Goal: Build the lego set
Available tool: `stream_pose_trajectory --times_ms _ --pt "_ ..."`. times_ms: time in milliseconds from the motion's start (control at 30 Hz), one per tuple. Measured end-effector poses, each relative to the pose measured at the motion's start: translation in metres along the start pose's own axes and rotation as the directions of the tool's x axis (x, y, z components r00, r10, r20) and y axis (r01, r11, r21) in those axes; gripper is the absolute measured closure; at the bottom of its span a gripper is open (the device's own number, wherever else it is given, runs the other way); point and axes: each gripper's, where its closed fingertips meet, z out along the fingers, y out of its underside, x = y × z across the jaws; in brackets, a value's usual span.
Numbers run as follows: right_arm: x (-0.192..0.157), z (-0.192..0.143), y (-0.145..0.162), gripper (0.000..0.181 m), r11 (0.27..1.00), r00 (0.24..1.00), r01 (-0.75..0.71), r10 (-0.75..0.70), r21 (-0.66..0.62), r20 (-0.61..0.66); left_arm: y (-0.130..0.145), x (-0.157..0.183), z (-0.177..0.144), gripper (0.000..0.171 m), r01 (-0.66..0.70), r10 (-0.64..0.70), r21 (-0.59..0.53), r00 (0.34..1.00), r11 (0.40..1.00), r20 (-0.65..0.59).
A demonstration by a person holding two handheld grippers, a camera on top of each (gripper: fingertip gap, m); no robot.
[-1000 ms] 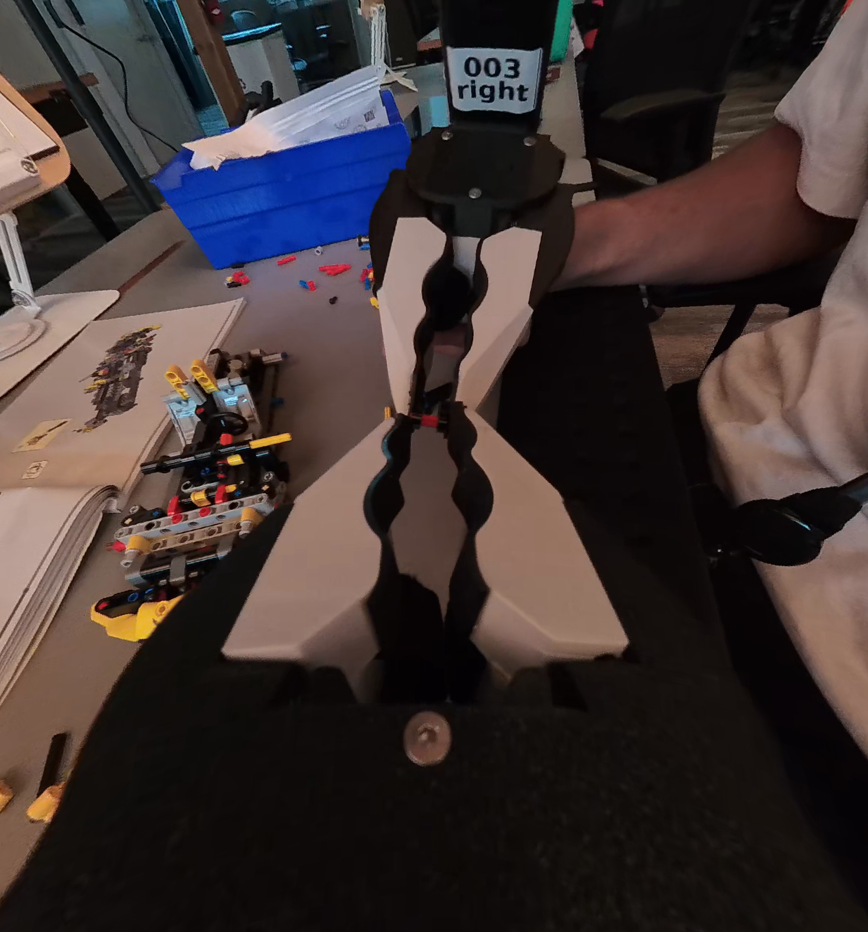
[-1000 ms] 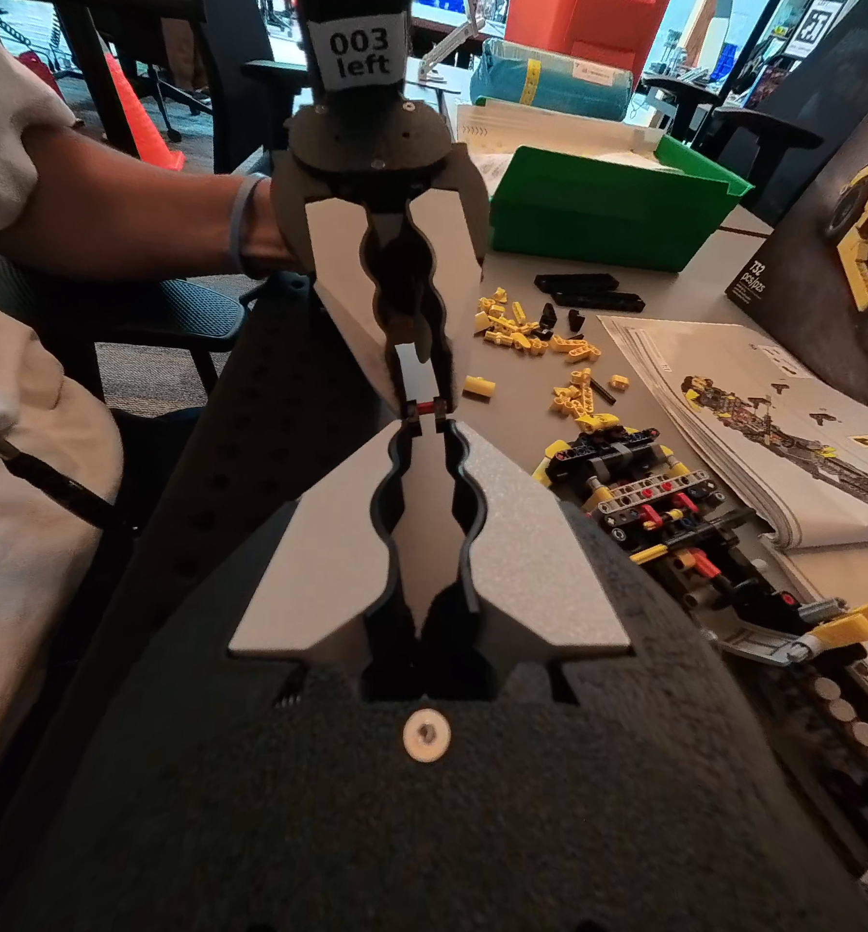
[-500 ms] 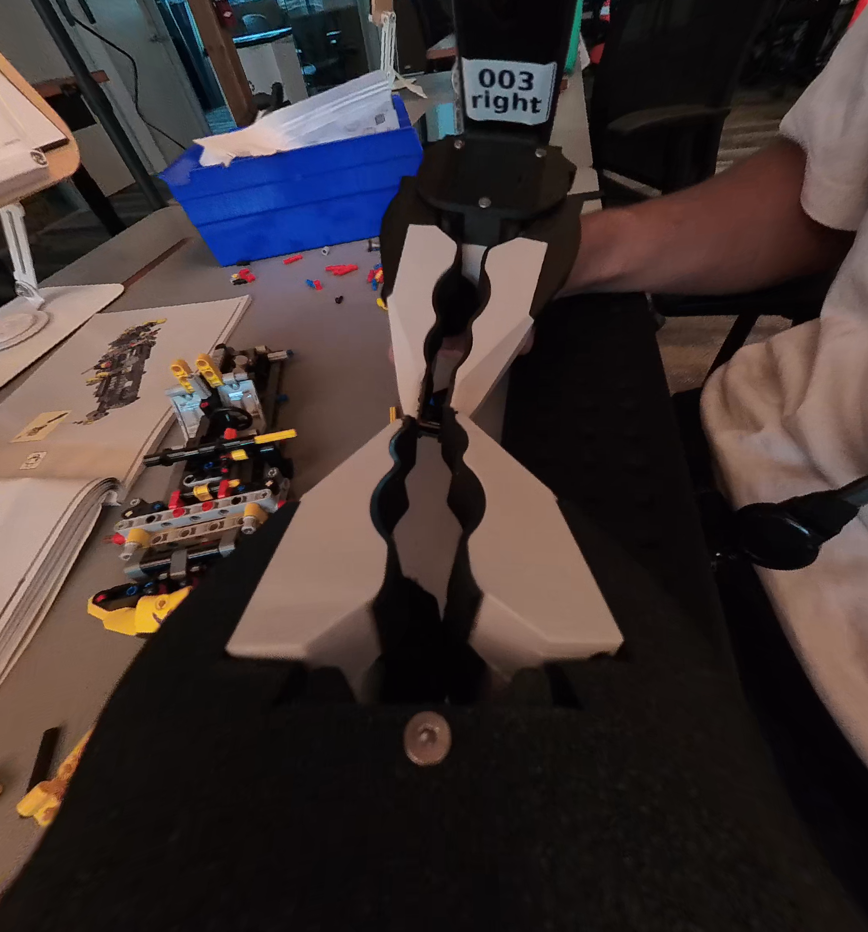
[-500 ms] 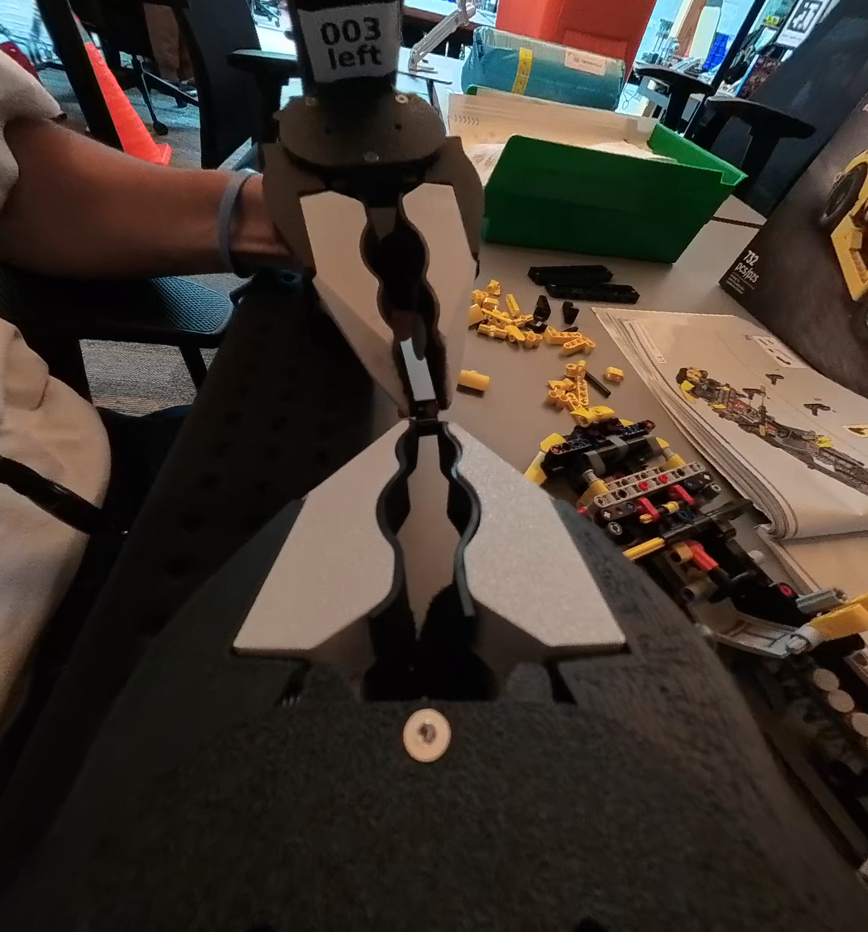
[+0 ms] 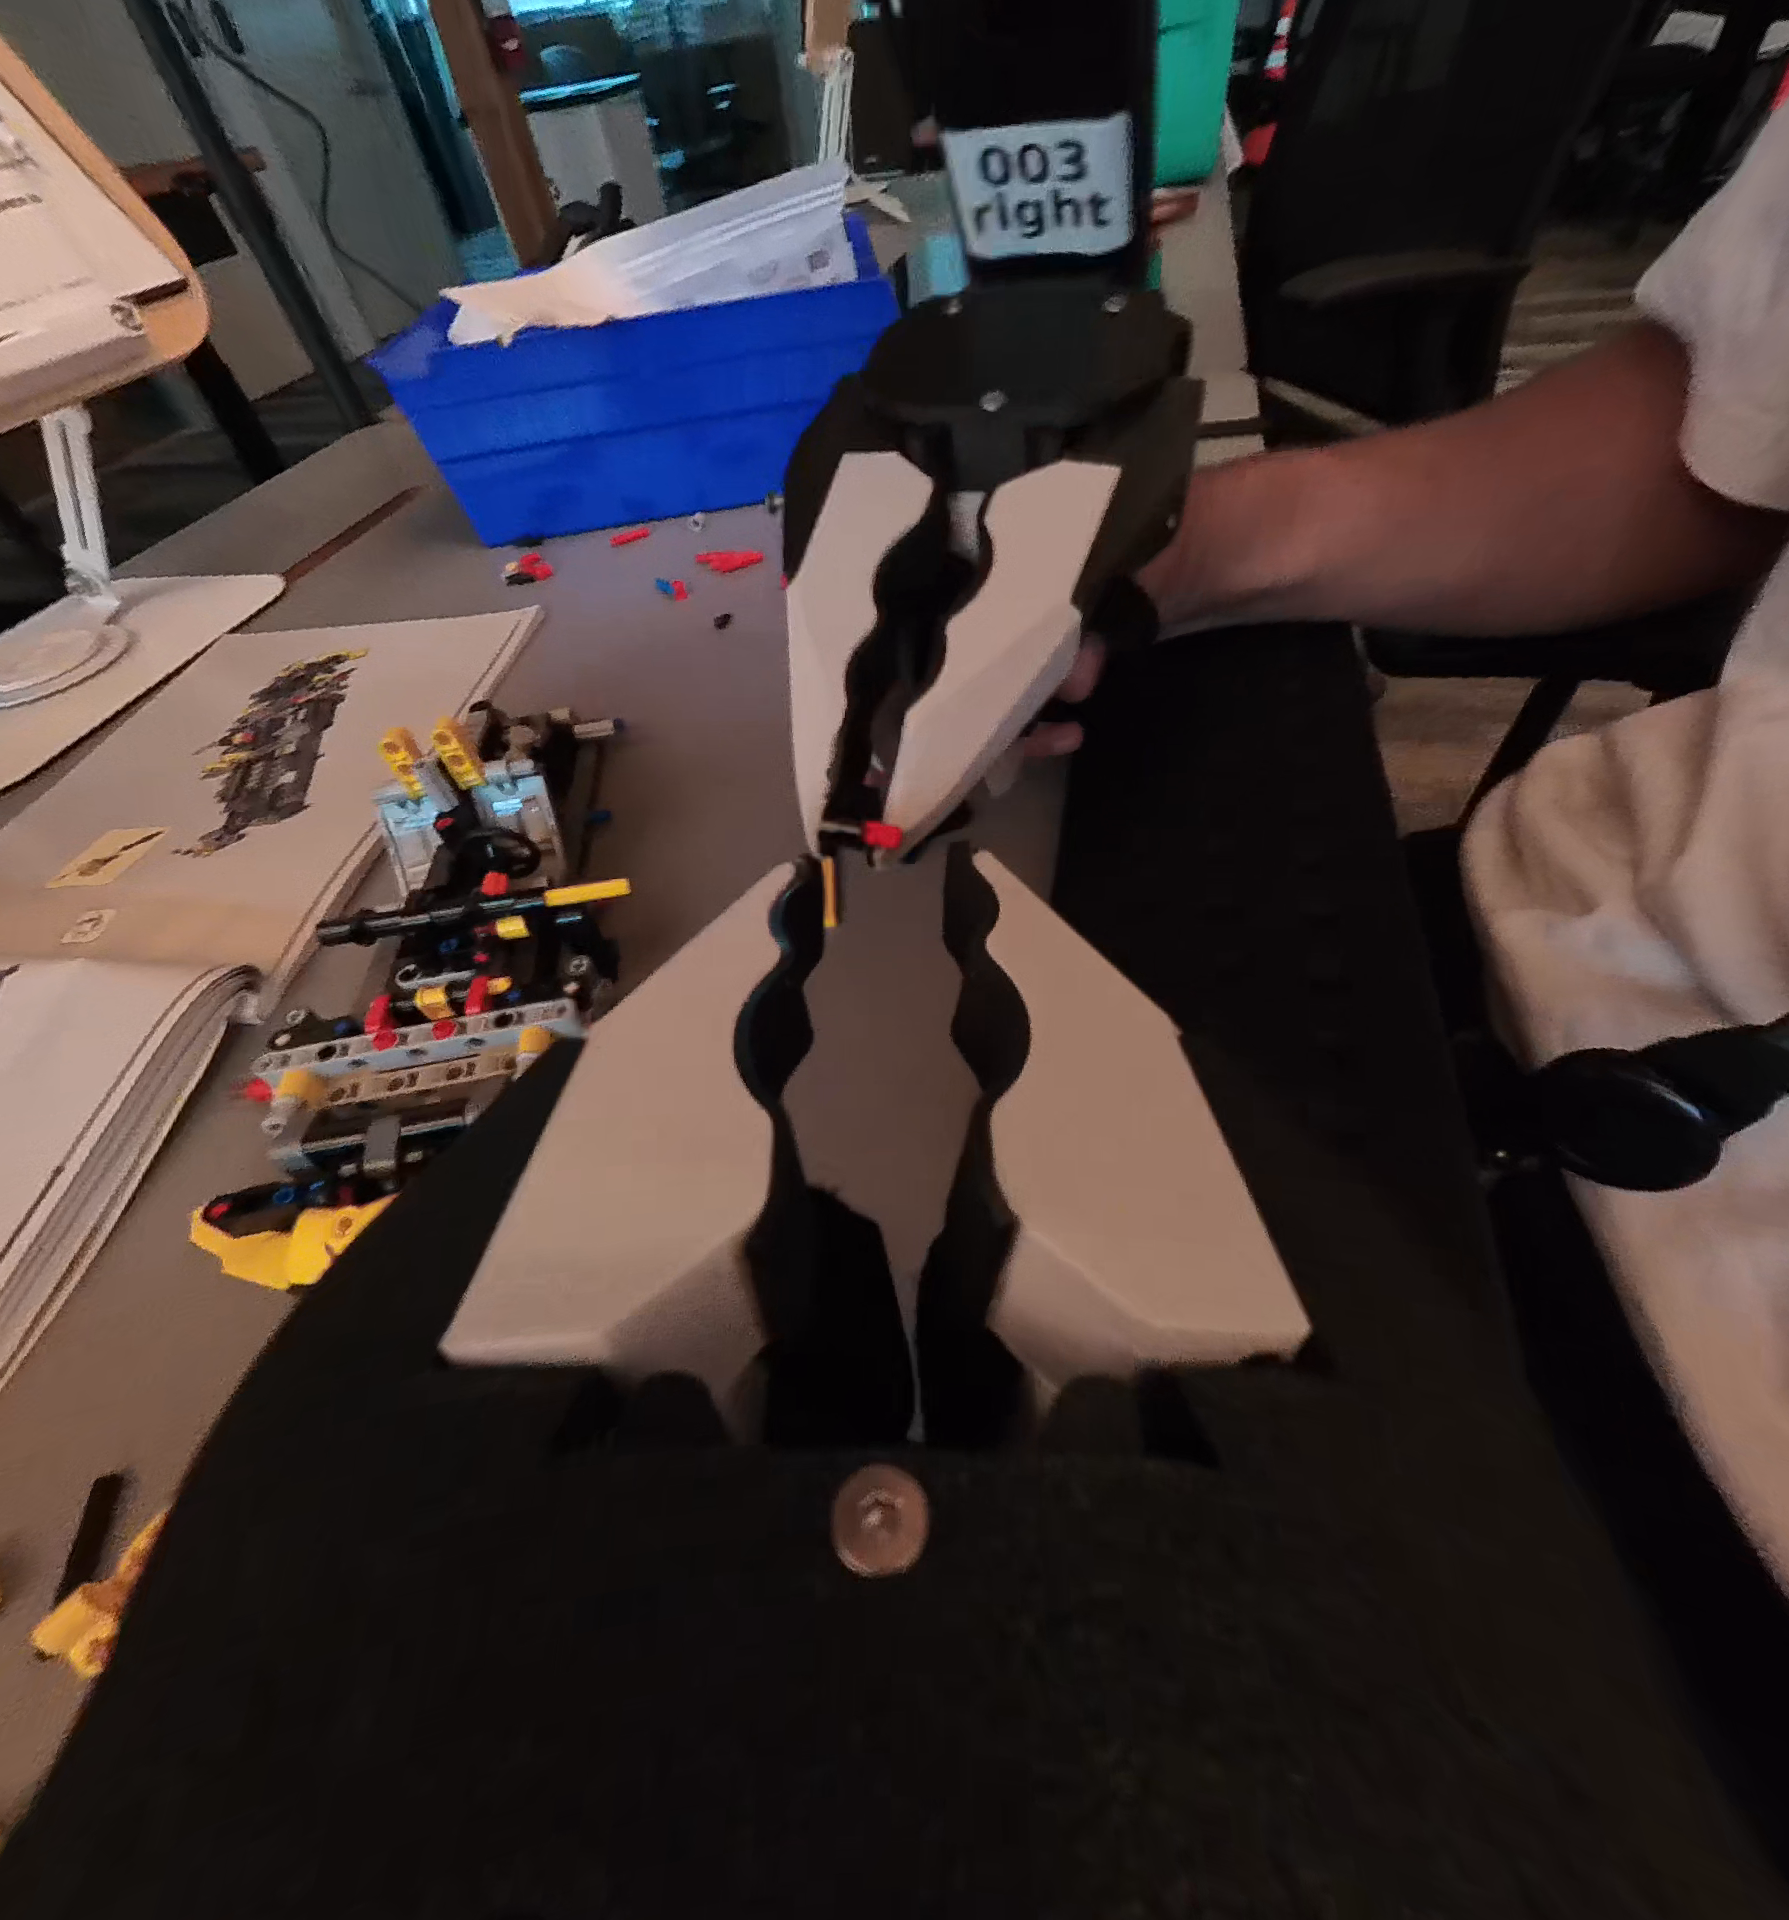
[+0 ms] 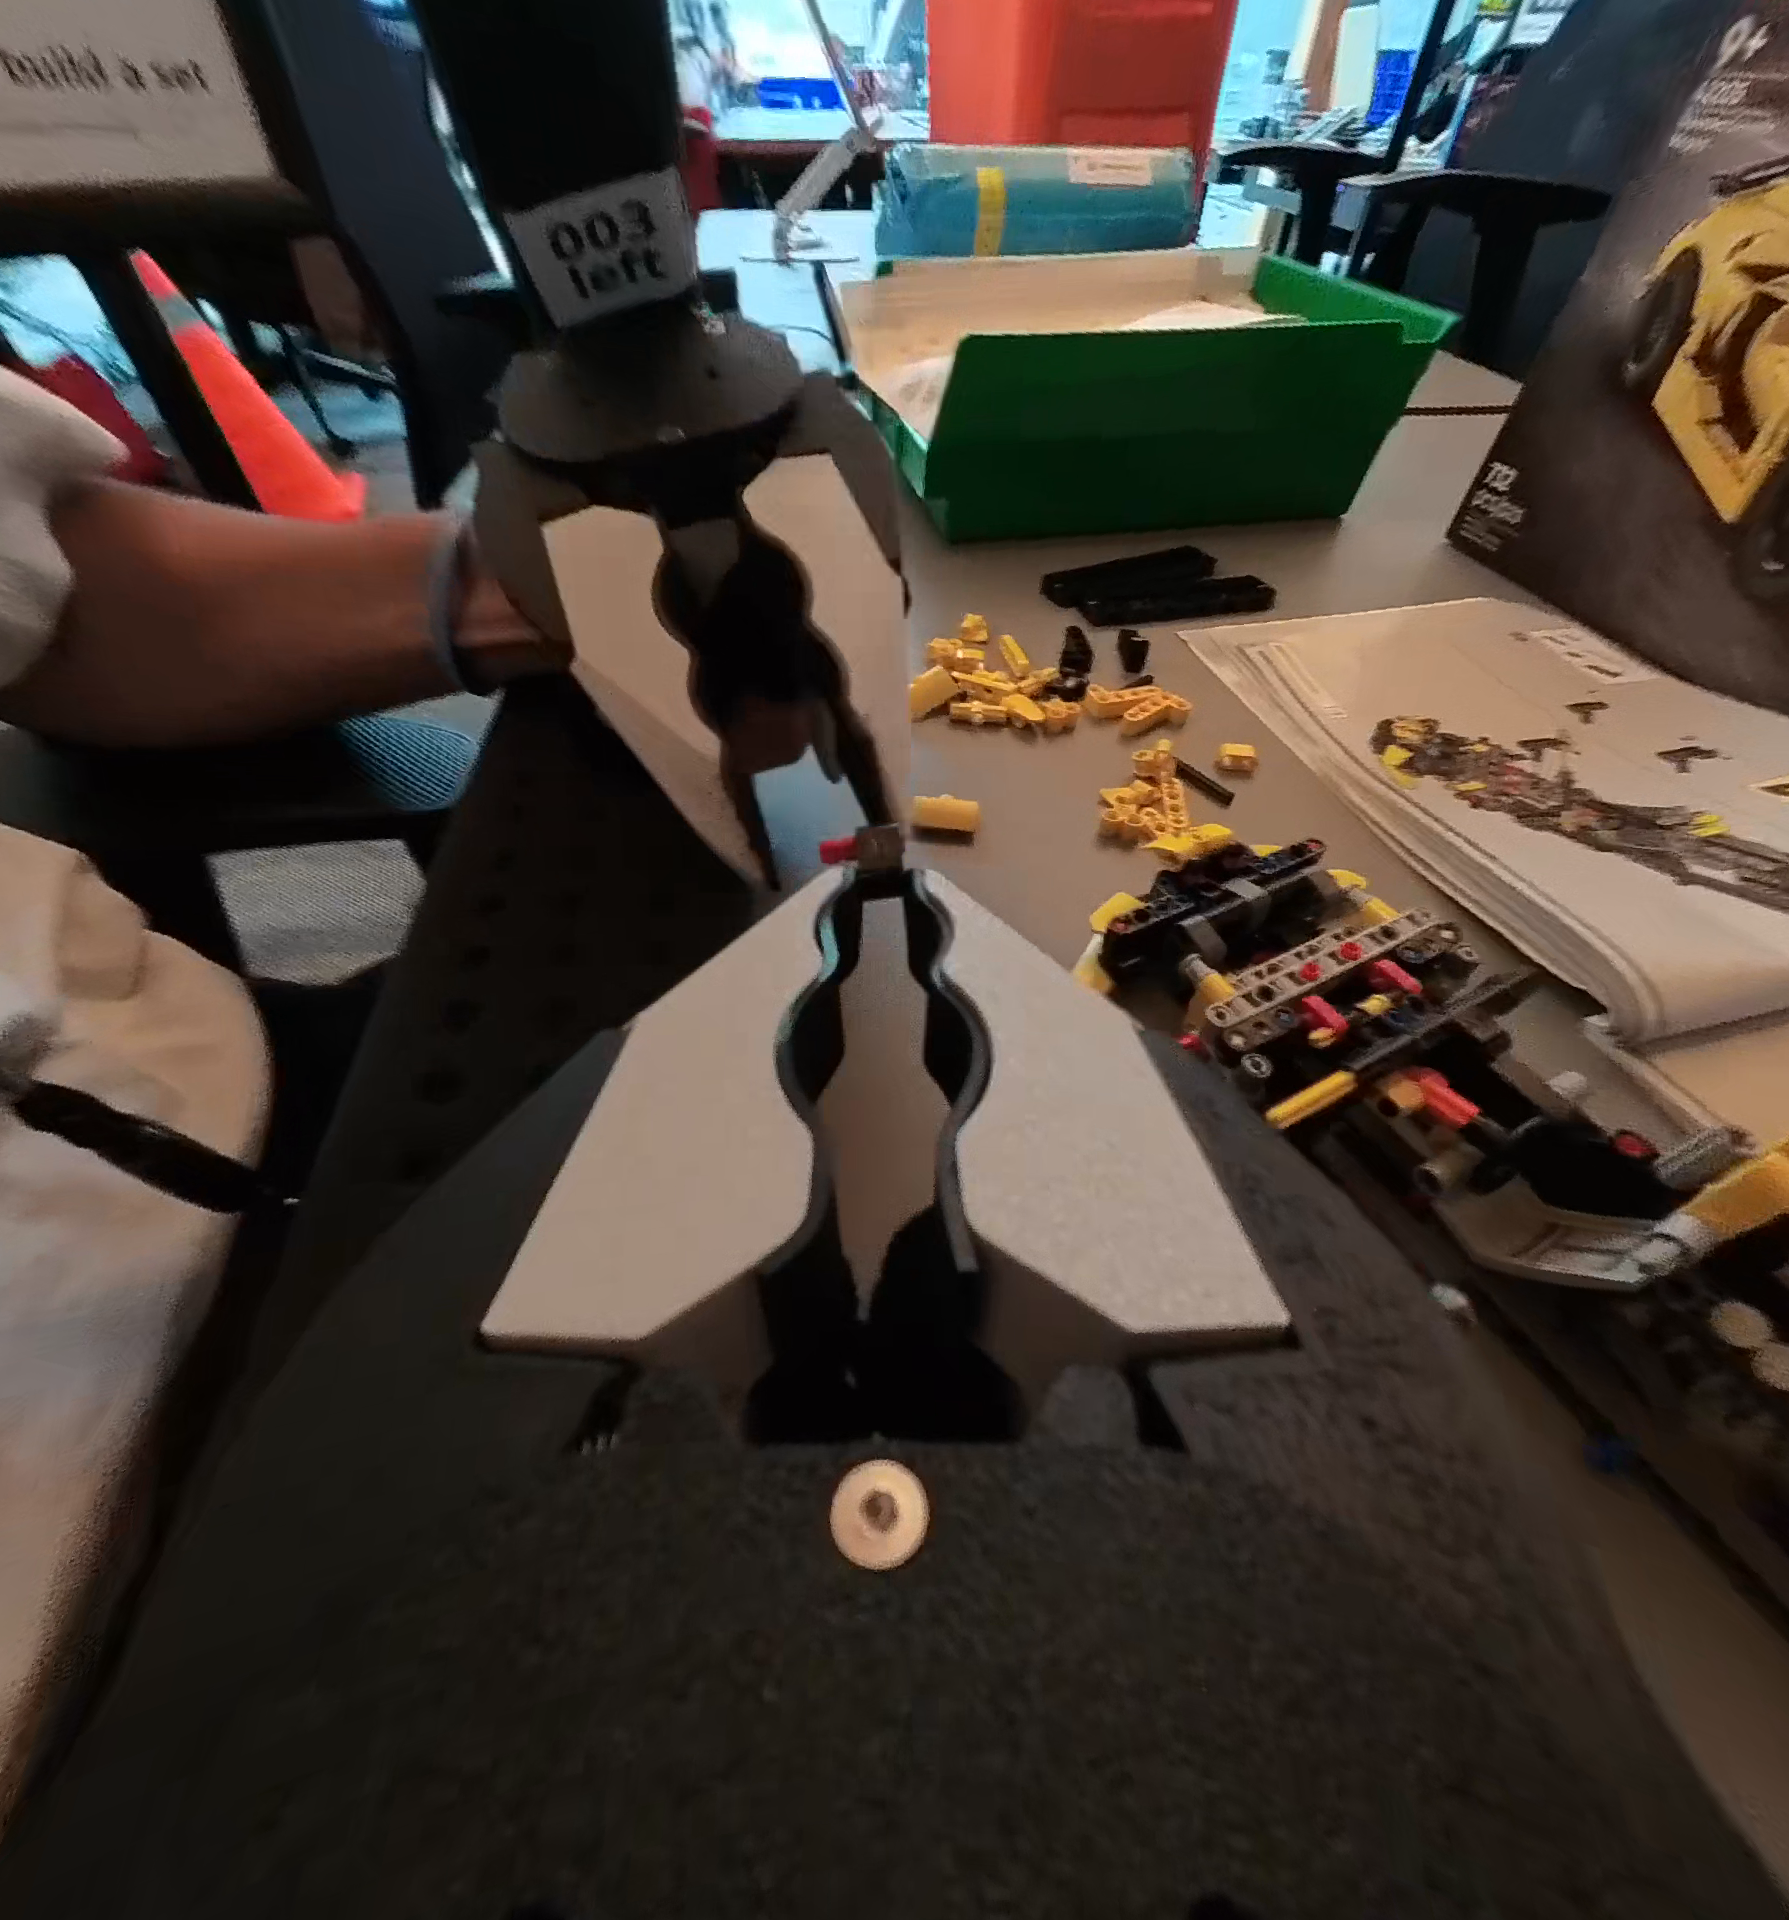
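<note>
My right gripper (image 6: 882, 878) is shut on a small dark grey piece (image 6: 882, 844) with a red pin (image 6: 836, 850) sticking out of its left side. It also shows in the left wrist view (image 5: 869, 831), pointing at me with the red pin (image 5: 879, 833) at its tips. My left gripper (image 5: 885, 862) is open, its tips on either side of that piece; from the right wrist view (image 6: 825, 847) its fingers stand apart. Both hover over the table's near edge. The half-built car chassis (image 5: 433, 997) (image 6: 1337, 997) lies on the table beside them.
An open instruction booklet (image 5: 246, 748) (image 6: 1544, 779) lies beyond the chassis. Loose yellow pieces (image 6: 1035, 696) and black beams (image 6: 1150, 587) lie near a green bin (image 6: 1160, 436). A blue bin (image 5: 641, 416) stands far back, the set's box (image 6: 1700, 364) to the right. Only a small space, under 4 cm, lies between the two pairs of fingers.
Both grippers were pinched tip to tip on the red-pin piece. My left gripper has opened and let go; my right gripper still holds the piece.
</note>
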Motion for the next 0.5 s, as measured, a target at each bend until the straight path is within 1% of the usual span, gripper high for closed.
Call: stream_pose_trajectory --times_ms 67,100,167,233,333,367,500 --pt "0.002 0.003 0.003 0.174 0.997 0.996 0.072 -0.073 -0.027 -0.051 0.0 -0.003 0.0 0.151 0.013 -0.013 0.002 1.0 1.0 0.011" --pt "0.006 0.003 0.004 0.174 0.991 0.987 0.122 -0.126 -0.048 -0.103 -0.001 -0.005 0.0 0.152 0.023 -0.023 0.011 1.0 1.0 0.019" --pt "0.013 0.003 0.002 0.174 0.97 0.95 0.233 -0.243 -0.071 -0.199 -0.001 -0.009 -0.001 0.157 0.054 -0.055 0.014 0.998 0.998 0.028" --pt "0.014 0.002 -0.001 0.174 0.947 0.914 0.31 -0.322 -0.088 -0.246 0.001 -0.013 0.0 0.159 0.097 -0.097 0.006 0.995 0.995 0.028" --pt "0.012 0.001 -0.008 0.174 0.91 0.862 0.405 -0.413 -0.089 -0.295 0.004 -0.014 0.002 0.161 0.174 -0.175 -0.015 0.984 0.985 -0.025" --pt "0.012 0.0 -0.011 0.174 0.898 0.846 0.432 -0.437 -0.086 -0.304 0.004 -0.012 0.003 0.161 0.198 -0.199 -0.019 0.978 0.98 -0.06" --pt "0.01 0.003 -0.009 0.174 0.864 0.814 0.493 -0.498 -0.097 -0.299 0.0 -0.005 0.001 0.166 0.256 -0.254 -0.009 0.952 0.967 -0.169"
